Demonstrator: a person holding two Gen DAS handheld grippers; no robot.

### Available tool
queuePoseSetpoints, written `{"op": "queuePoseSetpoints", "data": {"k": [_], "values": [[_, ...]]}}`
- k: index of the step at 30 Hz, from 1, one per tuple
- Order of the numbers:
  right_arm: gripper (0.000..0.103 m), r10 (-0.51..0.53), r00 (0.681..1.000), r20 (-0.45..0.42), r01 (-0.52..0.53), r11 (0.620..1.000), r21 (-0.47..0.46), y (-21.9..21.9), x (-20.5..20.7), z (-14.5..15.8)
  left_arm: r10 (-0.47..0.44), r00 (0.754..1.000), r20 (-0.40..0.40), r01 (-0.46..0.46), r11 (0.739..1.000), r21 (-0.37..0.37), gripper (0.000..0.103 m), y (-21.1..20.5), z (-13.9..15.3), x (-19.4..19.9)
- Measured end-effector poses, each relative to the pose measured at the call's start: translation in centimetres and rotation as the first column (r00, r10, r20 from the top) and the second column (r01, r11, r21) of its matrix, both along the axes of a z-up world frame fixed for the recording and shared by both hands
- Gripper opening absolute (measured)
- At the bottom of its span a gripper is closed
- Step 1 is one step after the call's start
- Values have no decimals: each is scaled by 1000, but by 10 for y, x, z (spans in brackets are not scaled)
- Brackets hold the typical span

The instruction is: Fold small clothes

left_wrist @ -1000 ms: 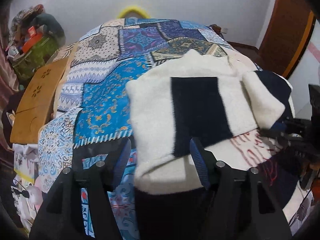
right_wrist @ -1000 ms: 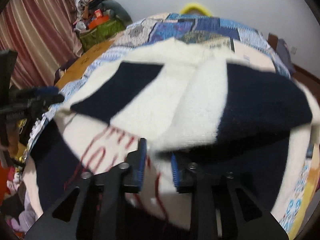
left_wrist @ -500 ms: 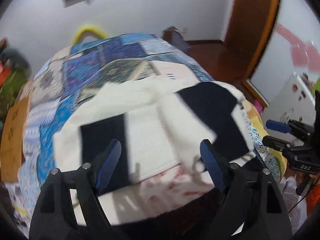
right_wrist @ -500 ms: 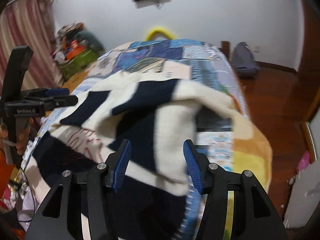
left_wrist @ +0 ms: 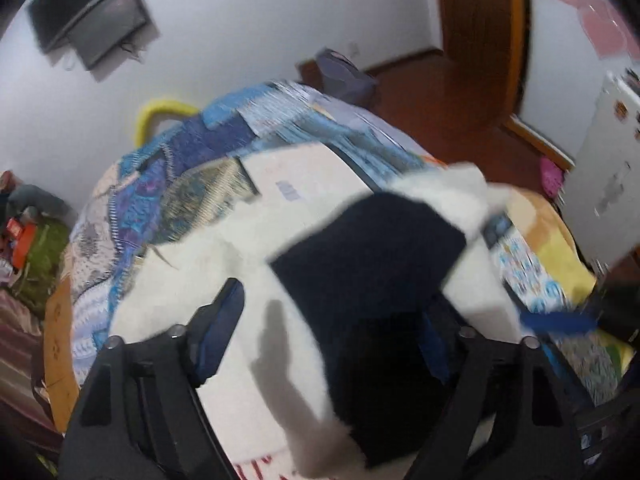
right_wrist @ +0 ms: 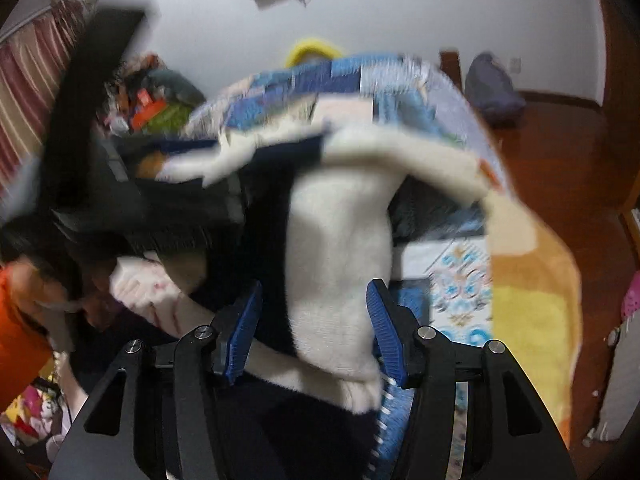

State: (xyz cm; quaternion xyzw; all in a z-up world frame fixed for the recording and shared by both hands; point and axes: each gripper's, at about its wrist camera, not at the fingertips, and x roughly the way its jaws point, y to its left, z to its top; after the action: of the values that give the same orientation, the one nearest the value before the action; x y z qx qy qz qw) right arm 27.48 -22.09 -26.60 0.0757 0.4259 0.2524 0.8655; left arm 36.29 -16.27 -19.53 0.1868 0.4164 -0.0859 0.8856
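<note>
One sweater, lengthwise toward headboard, prob.

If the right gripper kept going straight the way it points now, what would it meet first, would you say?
Most likely the white and navy sweater: its white panel already lies between the open jaws of the right gripper and fills the line ahead. The patchwork bedspread lies beneath it, though blur leaves depth uncertain.

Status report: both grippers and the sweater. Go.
Left gripper closing, pads clear of the sweater beneath it. Right gripper open, sweater fold between its pads, not pinched. Sweater lies bunched on patchwork bedspread. Nothing in the way.
</note>
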Motion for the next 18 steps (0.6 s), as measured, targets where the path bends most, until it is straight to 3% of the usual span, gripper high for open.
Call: {"op": "queuePoseSetpoints", "data": {"k": [4, 8, 13, 18], "values": [[51, 4, 999, -50, -6, 999, -33, 4, 9, -22, 105, 994, 27, -103, 992, -72, 64, 42, 15, 5], [50, -6, 998, -59, 5, 1000, -15, -3, 13, -25, 196, 980, 32, -195, 980, -47, 59, 99, 16, 1], [50, -10, 997, -70, 9, 1000, -10, -6, 16, -29, 300, 953, -42, -302, 952, -53, 59, 173, 2, -18], [50, -23, 998, -54, 23, 1000, 5, -5, 15, -19, 336, 938, -85, -340, 940, -34, 59, 210, -12, -50]]}}
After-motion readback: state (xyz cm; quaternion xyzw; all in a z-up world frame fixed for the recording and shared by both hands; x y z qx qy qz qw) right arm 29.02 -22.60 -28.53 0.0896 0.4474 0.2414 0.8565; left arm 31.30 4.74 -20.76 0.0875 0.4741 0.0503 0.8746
